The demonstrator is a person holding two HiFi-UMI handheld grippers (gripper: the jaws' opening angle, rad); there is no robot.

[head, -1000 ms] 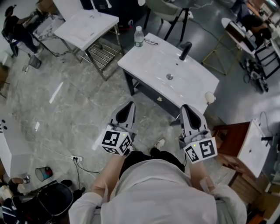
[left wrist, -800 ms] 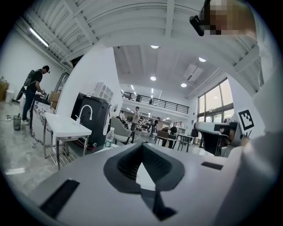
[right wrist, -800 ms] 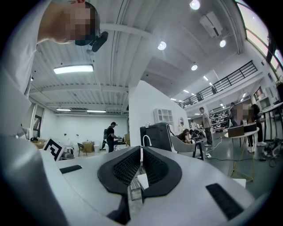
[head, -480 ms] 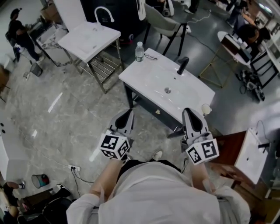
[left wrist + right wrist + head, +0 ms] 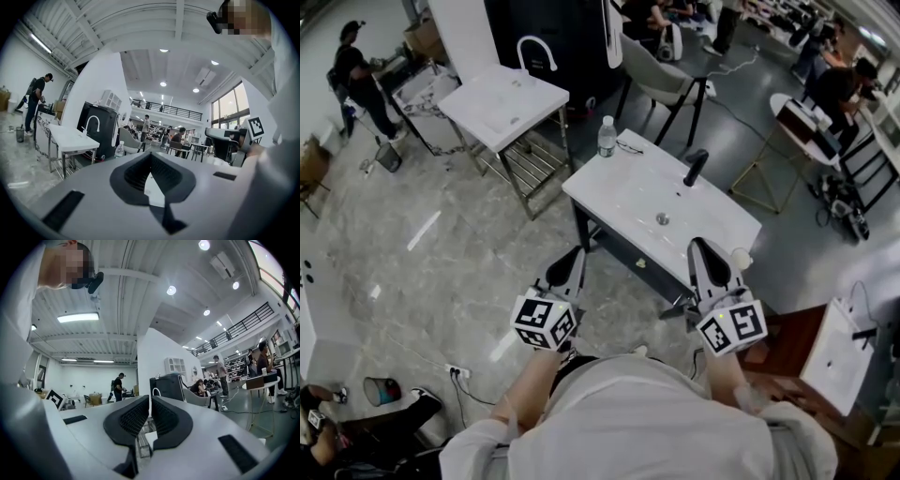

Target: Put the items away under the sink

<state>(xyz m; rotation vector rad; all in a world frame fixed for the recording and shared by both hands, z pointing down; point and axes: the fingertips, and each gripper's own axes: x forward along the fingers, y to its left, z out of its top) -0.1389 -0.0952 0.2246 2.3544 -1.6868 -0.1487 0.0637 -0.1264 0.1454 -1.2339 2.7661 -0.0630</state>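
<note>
A white sink top [image 5: 628,192] with a black faucet [image 5: 695,167] stands on a dark cabinet [image 5: 623,251] ahead of me. On its far left corner stands a clear water bottle [image 5: 607,137], with a thin dark item [image 5: 629,146] beside it. A small pale round thing [image 5: 740,259] sits at the near right corner. My left gripper [image 5: 577,250] and right gripper [image 5: 697,244] are held close to my body, short of the sink's near edge. Both are shut with nothing in them. The bottle [image 5: 120,149] shows past the left jaws in the left gripper view.
A second white sink [image 5: 502,103] on a metal frame stands at the back left, and a chair [image 5: 666,80] stands behind the main sink. A wooden stand with a white basin [image 5: 839,333] is at the right. A power strip [image 5: 459,372] lies on the floor. People stand at the room's edges.
The head view has pulled back and tilted up, so the sink now sits farther from my grippers. Both grippers stay shut and close to my body.
</note>
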